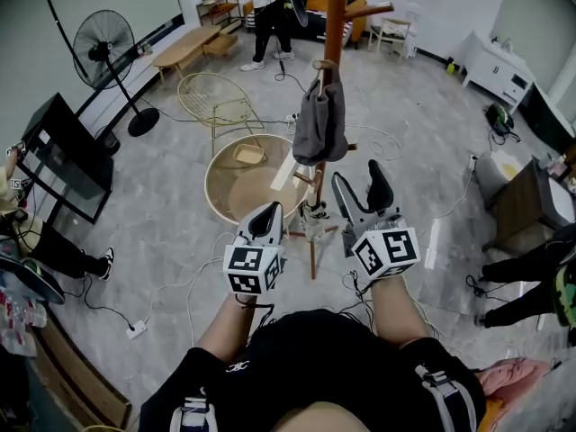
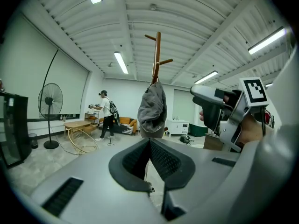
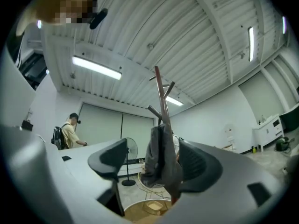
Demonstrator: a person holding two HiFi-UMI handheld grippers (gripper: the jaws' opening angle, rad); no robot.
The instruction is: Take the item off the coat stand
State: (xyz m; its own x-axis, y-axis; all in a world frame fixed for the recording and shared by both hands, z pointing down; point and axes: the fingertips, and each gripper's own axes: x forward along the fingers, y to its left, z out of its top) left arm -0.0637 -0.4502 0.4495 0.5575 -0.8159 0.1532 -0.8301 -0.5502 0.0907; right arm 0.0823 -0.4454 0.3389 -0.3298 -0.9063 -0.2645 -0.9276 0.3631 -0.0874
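Observation:
A grey fabric item point(image 1: 320, 120) hangs from a peg of the brown wooden coat stand point(image 1: 337, 7). My left gripper point(image 1: 267, 212) is below and left of it, its jaws closed together on nothing. My right gripper point(image 1: 358, 183) is lower right of the item, jaws apart and empty. In the left gripper view the grey item point(image 2: 152, 108) hangs on the stand point(image 2: 158, 55) beyond the left gripper point(image 2: 150, 141). In the right gripper view the item point(image 3: 161, 160) shows through the gap of the right gripper point(image 3: 153, 148), still some way ahead of the pads.
A round wooden table point(image 1: 236, 183) stands at the stand's foot, a wire chair point(image 1: 214, 97) behind it. A floor fan point(image 1: 106, 39) and a dark screen point(image 1: 63, 156) are at the left. A person point(image 1: 270, 7) stands at the back. Cables cross the floor.

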